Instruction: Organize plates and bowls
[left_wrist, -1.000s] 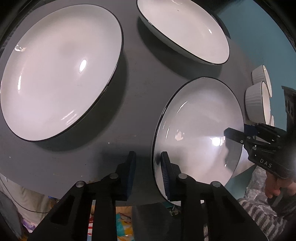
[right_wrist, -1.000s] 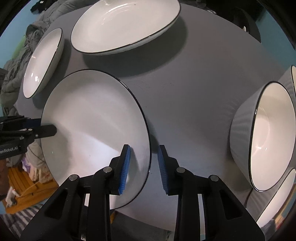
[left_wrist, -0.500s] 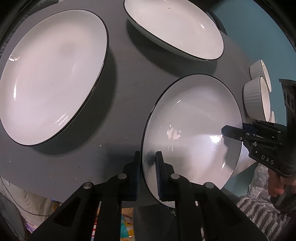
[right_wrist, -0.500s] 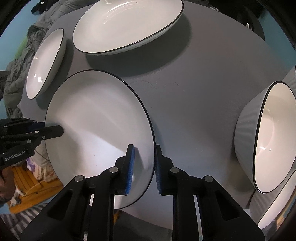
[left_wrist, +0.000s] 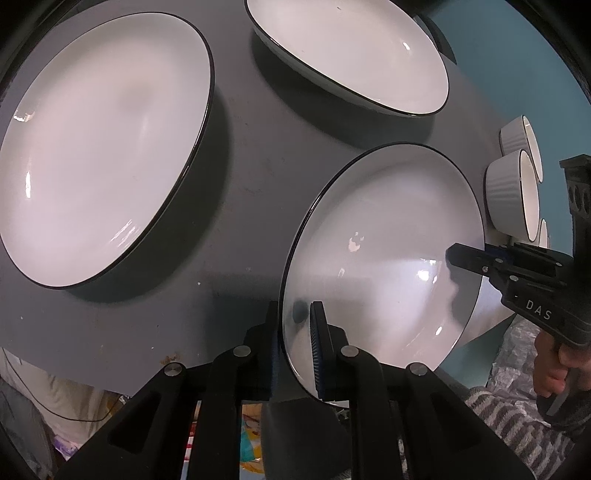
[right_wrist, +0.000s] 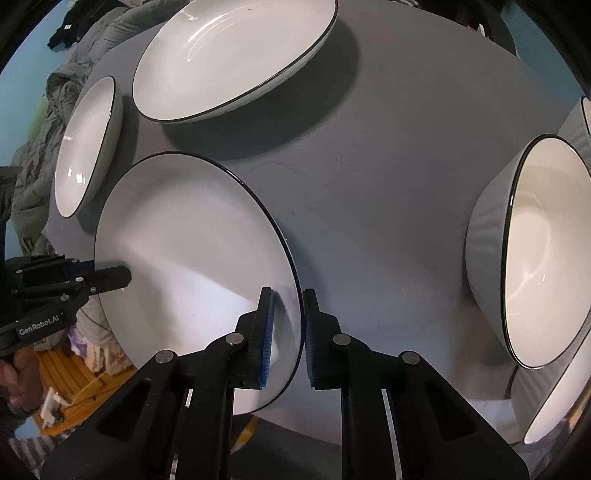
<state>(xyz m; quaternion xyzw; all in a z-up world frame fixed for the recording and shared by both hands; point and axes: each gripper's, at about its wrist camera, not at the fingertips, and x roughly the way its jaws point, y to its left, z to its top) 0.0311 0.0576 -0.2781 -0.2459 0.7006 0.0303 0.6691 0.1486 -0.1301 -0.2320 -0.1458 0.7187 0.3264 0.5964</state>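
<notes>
A white plate with a thin black rim (left_wrist: 388, 240) (right_wrist: 184, 240) lies at the near edge of the grey table (left_wrist: 240, 184), held from two opposite sides. My left gripper (left_wrist: 294, 310) is shut on its near rim, one pad inside the plate and one under the edge. The right gripper (right_wrist: 287, 295) straddles the opposite rim with its jaws closing, and both blue pads sit against the plate. Each gripper shows in the other's view: the right gripper (left_wrist: 465, 254) and the left gripper (right_wrist: 110, 273).
Two more white plates rest on the table: a large plate (left_wrist: 103, 147) (right_wrist: 88, 144) and a far plate (left_wrist: 351, 51) (right_wrist: 229, 55). White ribbed bowls (left_wrist: 513, 192) (right_wrist: 535, 258) stand at the table's right side. A person's hand (left_wrist: 554, 369) holds the right gripper's handle.
The left jaws have closed onto the plate's rim. The right jaws have narrowed around the opposite rim until the pads meet it. Both hands stayed in place.
</notes>
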